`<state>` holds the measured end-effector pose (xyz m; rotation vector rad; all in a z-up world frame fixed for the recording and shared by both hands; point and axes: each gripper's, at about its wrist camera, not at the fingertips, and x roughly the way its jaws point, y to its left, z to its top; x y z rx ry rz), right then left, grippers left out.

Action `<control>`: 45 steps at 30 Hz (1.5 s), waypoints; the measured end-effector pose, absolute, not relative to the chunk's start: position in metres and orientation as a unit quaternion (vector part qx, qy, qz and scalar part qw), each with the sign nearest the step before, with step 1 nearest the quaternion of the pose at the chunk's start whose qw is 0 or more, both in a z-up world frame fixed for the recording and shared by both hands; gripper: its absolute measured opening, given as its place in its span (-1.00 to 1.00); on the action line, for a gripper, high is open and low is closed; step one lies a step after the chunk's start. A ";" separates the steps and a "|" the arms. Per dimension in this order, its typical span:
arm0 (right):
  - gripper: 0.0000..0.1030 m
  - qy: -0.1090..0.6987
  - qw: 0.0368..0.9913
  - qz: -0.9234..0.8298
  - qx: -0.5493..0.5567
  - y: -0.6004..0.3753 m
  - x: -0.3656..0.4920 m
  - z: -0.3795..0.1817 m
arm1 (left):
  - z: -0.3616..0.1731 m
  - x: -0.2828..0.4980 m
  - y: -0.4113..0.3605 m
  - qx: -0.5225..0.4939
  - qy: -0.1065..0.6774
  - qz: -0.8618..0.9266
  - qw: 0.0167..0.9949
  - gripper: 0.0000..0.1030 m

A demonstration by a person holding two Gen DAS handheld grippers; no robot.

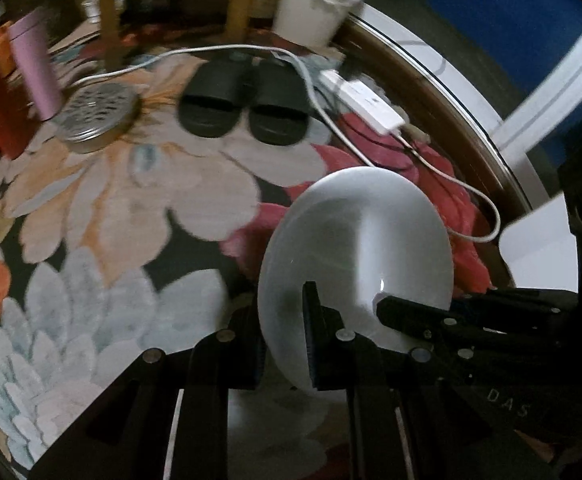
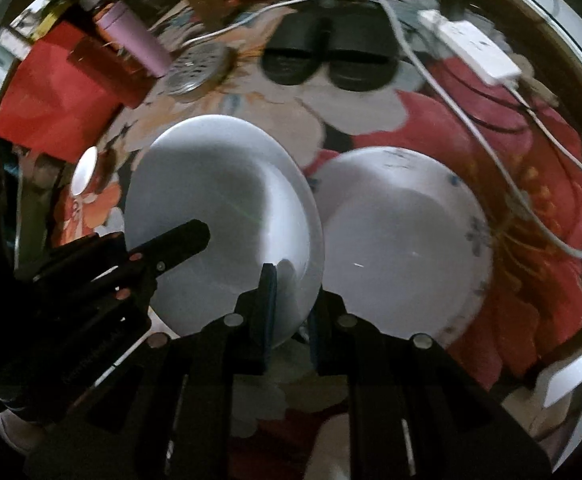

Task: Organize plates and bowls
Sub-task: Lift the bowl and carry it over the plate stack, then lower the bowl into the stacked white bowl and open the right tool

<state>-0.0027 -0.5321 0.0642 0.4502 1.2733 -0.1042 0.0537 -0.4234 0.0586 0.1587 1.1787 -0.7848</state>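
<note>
A plain white plate (image 1: 355, 248) is held off the flowered carpet by both grippers. My left gripper (image 1: 287, 336) is shut on its near rim, one finger inside the plate and one behind it. My right gripper (image 2: 291, 312) is shut on the same plate (image 2: 219, 208) at its lower right rim. The right gripper's finger (image 1: 407, 312) shows in the left wrist view on the plate's right side. The left gripper's finger (image 2: 175, 244) shows in the right wrist view on the plate's left side. A second white plate with small blue flowers (image 2: 403, 240) lies on the carpet to the right.
Black slippers (image 1: 243, 100), a round metal perforated lid (image 1: 99, 112), a pink tumbler (image 1: 35, 64), a white power strip (image 1: 367, 100) with a white cable, and a white bucket (image 1: 315, 4) lie beyond. A red box (image 2: 59, 92) is at the left.
</note>
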 end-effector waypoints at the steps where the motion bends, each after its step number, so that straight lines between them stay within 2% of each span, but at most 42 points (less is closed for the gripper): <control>1: -0.71 0.591 0.777 -0.058 0.210 -0.541 -0.007 0.062 | 0.055 0.051 -0.433 0.077 0.542 -0.366 0.753 -0.72; 12: -0.72 0.604 0.751 -0.099 0.250 -0.589 -0.030 0.040 | 0.029 0.038 -0.488 0.114 0.557 -0.393 0.723 -0.72; 23: -0.73 0.612 0.739 -0.105 0.261 -0.598 -0.031 0.023 | 0.024 0.042 -0.484 0.095 0.571 -0.394 0.714 -0.72; 30: -0.72 0.609 0.747 -0.113 0.242 -0.595 -0.029 0.027 | 0.040 0.053 -0.461 0.060 0.557 -0.380 0.736 -0.54; 32: -0.70 0.610 0.745 -0.115 0.243 -0.596 -0.029 0.026 | 0.043 0.057 -0.454 0.052 0.555 -0.375 0.741 -0.41; 34: -0.68 0.608 0.745 -0.120 0.246 -0.596 -0.029 0.027 | 0.043 0.060 -0.450 0.050 0.553 -0.372 0.744 0.03; 40: -0.67 0.608 0.756 -0.144 0.196 -0.589 -0.027 0.038 | 0.039 0.066 -0.436 0.044 0.559 -0.359 0.747 0.58; 41: -0.62 0.604 0.760 -0.147 0.190 -0.589 -0.027 0.040 | 0.039 0.067 -0.433 0.044 0.560 -0.356 0.747 0.60; 42: -0.37 0.599 0.764 -0.151 0.185 -0.589 -0.027 0.043 | 0.038 0.067 -0.431 0.045 0.560 -0.353 0.748 0.68; 44: 0.40 0.582 0.775 -0.155 0.189 -0.590 -0.028 0.049 | 0.037 0.069 -0.426 0.048 0.563 -0.347 0.749 0.85; 45: 0.53 0.573 0.781 -0.156 0.193 -0.591 -0.028 0.053 | 0.036 0.069 -0.425 0.050 0.563 -0.343 0.750 0.91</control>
